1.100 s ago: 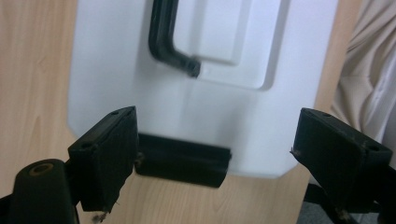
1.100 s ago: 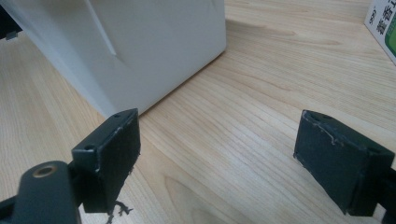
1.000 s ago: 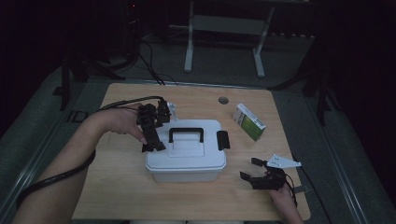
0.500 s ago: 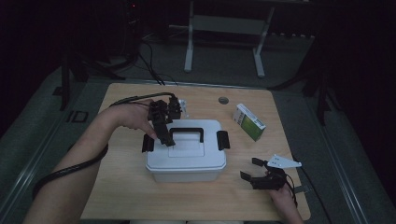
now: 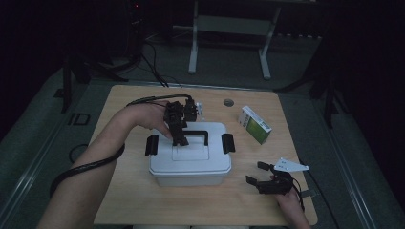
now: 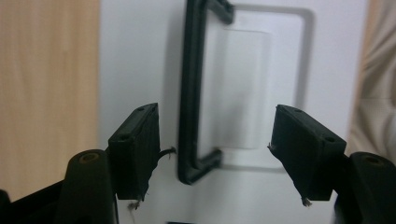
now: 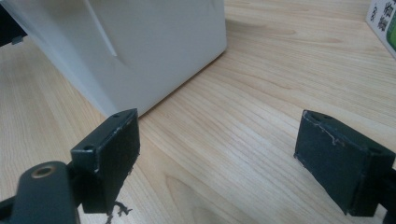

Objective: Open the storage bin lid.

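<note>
Left claw (image 5: pixel 179 136) hangs above the white box (image 5: pixel 190 160), jaws wide apart astride its black handle (image 6: pixel 191 93), gripping nothing. Right claw (image 5: pixel 260 175) rests wide open, empty, on the counter (image 5: pixel 124 191).

Box mid-desk, tools either side of it.

Lidded box (image 5: pixel 190 157) sits at centre of desk (image 5: pixel 124 191), handle (image 5: pixel 195 135) on lid w/ a latch at each end. Left tool (image 5: pixel 177 129) is over the lid's left-rear part, jaws apart astride the handle's end (image 6: pixel 189 158). Right tool (image 5: pixel 260 177) is near the desk's front right corner, right of box & apart from it. Carton (image 5: pixel 254 124) lies behind right tool, right of box. Small round thing (image 5: pixel 229 102) near the rear edge.
</note>
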Demonstrator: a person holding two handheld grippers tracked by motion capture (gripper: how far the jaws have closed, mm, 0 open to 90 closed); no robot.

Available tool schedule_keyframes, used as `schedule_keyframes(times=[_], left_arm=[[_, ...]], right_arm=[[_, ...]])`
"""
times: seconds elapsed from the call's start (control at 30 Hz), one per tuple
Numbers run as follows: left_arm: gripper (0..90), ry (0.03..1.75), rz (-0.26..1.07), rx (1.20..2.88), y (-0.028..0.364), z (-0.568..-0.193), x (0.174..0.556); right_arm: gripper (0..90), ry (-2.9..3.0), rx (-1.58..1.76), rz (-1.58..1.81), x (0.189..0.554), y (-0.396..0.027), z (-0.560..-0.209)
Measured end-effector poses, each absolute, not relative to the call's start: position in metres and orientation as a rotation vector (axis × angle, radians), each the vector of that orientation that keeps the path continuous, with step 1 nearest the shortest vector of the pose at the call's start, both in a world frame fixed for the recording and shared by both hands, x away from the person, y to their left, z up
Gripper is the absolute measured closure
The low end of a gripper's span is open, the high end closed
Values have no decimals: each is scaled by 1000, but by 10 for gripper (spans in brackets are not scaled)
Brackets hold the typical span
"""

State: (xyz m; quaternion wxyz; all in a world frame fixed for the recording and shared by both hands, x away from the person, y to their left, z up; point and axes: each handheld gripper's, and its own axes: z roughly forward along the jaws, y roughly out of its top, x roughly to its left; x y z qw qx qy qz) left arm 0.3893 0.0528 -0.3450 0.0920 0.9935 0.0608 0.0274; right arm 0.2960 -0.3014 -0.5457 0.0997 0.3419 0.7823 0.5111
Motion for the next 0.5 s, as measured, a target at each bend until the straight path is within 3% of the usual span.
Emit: schedule_keyframes(times=[0.5], left_arm=[[492, 69, 84, 3034, 30, -358, 392]], right_arm=[[139, 2315, 1007, 1519, 296, -302, -546]])
